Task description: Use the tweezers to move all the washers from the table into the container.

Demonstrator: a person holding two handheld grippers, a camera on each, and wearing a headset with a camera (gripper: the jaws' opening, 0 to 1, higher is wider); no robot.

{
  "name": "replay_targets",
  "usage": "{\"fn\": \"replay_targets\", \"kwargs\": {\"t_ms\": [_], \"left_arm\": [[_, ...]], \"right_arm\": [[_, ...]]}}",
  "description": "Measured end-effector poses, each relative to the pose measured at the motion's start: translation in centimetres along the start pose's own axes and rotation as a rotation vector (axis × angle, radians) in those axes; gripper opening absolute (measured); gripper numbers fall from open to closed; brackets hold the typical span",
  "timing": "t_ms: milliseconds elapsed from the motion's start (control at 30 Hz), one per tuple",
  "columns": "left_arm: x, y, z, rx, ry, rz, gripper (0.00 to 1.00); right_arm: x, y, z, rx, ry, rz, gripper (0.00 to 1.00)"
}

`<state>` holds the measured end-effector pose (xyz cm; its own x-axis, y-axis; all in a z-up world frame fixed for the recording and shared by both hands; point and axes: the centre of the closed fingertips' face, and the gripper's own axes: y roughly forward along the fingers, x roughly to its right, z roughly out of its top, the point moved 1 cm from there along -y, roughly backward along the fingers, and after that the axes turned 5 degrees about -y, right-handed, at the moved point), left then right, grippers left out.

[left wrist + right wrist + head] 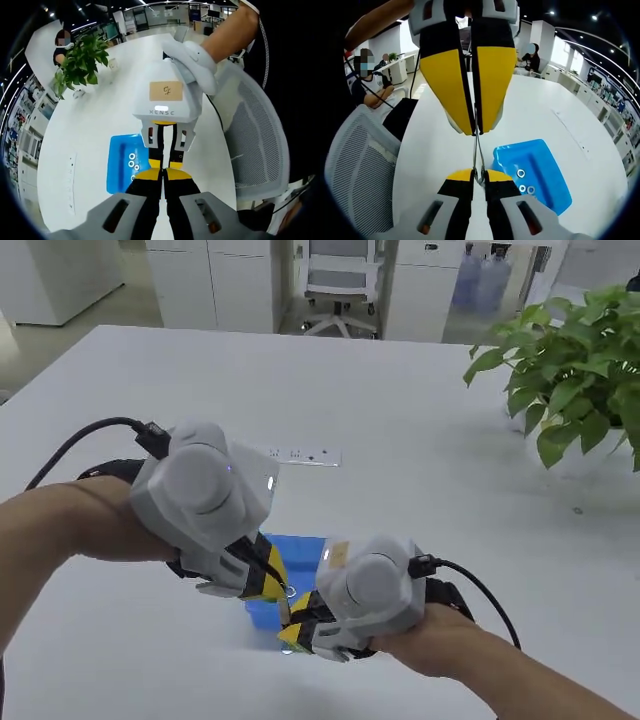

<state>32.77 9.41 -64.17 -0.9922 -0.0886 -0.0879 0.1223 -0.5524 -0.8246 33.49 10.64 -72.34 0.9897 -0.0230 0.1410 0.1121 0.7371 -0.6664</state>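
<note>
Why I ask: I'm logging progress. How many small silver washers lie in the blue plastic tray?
3, all in the blue plastic tray: one small silver washer alone, two more side by side nearer the right gripper. More may be hidden.

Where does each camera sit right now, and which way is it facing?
Head view: on the headset, looking forward and down at the white table; the person's forearms show, meeting over the blue container.
Left gripper view: on the left gripper, facing the right gripper head-on; its own jaws rise from the bottom.
Right gripper view: faces back the opposite way; own jaws shut on the tweezers.
Shared: both gripper views show the container's washers.
</note>
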Motion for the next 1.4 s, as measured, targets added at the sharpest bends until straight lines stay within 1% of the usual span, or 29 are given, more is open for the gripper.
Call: {"fn": "replay_targets", "kwargs": {"t_ms": [200,333,467,600,967,1233,1400], "left_arm": [[-0.5,-0.7,0.6,0.01,0.006,0.022,0.05],[-1.1,-1.2,1.1,0.02,0.012,0.041,0.05],[-1.7,-1.5,1.3,0.024,0.017,0.049,0.05],[-2.0,-1.5,1.4,0.026,0.023,0.051,0.05],[-3.8,-1.2,1.1,0.03,0.022,0.052,0.05],[-4.9,-0.6,0.3,0.023,0.011,0.042,0.05],[-5.6,0.1,-0.3,0.016,0.005,0.033,0.05]], "right_arm": [[0.7,-0.6,0.7,-0.005,-0.024,-0.006,0.1],[1.5,-0.9,1.2,-0.005,-0.04,-0.013,0.1],[2.1,-1.1,1.5,-0.002,-0.047,-0.018,0.1],[2.6,-1.1,1.5,0.0,-0.051,-0.019,0.1],[4.3,-0.5,1.4,0.015,-0.05,-0.008,0.1],[5.2,0.6,1.0,0.02,-0.038,0.009,0.1],[5.8,1.4,0.5,0.018,-0.026,0.02,0.1]]}}
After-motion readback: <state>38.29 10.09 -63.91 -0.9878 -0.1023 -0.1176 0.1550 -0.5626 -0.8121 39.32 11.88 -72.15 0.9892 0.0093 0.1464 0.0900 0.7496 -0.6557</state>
